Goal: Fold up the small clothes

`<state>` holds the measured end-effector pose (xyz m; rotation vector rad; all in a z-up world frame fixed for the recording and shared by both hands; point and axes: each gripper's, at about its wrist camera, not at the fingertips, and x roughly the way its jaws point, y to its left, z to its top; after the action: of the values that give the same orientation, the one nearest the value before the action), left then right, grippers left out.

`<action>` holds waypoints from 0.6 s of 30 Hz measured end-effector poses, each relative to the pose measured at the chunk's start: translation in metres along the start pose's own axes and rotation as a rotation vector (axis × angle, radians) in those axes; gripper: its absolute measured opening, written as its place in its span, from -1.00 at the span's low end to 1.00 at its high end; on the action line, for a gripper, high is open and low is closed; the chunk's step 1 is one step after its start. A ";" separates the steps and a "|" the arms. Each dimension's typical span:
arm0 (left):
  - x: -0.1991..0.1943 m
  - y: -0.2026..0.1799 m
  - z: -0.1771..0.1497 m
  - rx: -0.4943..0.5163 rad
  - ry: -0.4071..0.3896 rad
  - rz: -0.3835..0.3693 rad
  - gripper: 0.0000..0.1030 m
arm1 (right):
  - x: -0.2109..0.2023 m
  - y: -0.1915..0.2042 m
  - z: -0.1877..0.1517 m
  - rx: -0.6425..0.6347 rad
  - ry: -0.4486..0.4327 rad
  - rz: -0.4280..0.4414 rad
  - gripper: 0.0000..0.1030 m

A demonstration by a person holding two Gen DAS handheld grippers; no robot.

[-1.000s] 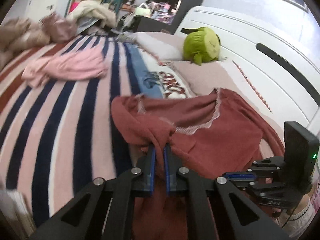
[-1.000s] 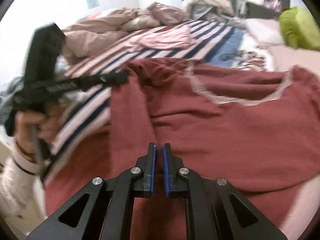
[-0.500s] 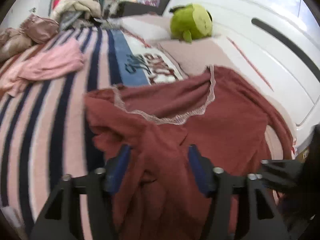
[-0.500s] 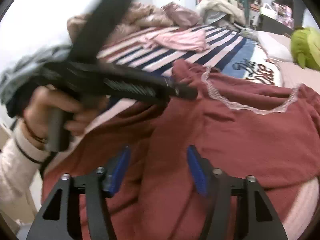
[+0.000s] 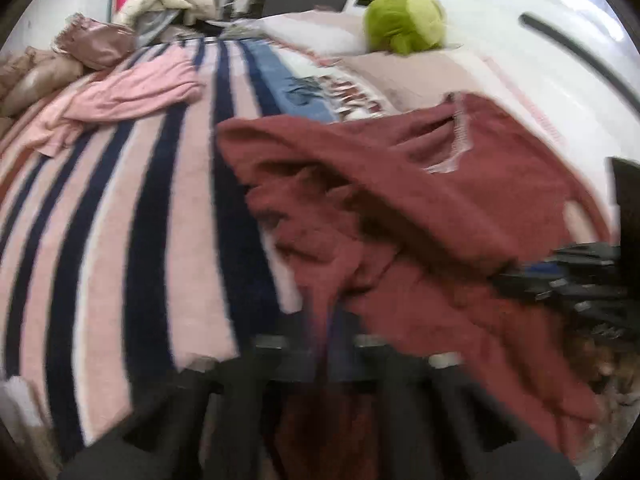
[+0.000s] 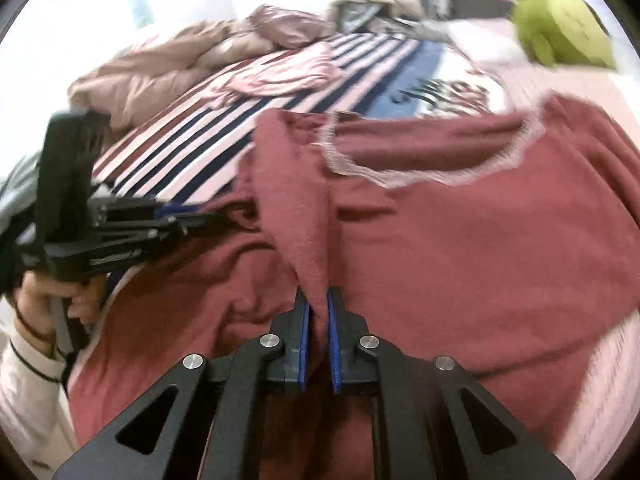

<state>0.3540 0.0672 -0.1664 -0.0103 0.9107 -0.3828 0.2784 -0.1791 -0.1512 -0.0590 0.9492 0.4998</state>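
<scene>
A dark red garment (image 6: 460,232) with a pale lace neckline lies on the striped bed; it also shows in the left wrist view (image 5: 420,216), rumpled and blurred. My right gripper (image 6: 318,308) is shut on a raised fold of this garment. My left gripper (image 5: 326,328) is blurred; its jaws stand close together with red cloth between them. It shows at the left of the right wrist view (image 6: 200,216), its tip at the garment's left edge. The right gripper shows at the right edge of the left wrist view (image 5: 568,276).
A pink garment (image 5: 128,92) lies on the striped blanket (image 5: 120,220) further back. A green plush toy (image 5: 404,20) sits by the white headboard. Beige bedding (image 6: 152,76) is piled at the far left. Shelves and clutter stand beyond the bed.
Both grippers opened half a second ago and have shut again on the red garment. The right one now pinches a lifted fold. The left view has swung and blurred.
</scene>
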 end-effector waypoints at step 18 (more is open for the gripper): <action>-0.050 0.013 0.014 -0.054 -0.110 -0.029 -0.01 | -0.004 0.028 0.030 -0.164 -0.027 -0.081 -0.14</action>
<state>0.3416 0.0939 -0.1211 -0.0929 0.8123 -0.3806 0.2870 -0.1486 -0.1256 -0.2371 0.8741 0.5017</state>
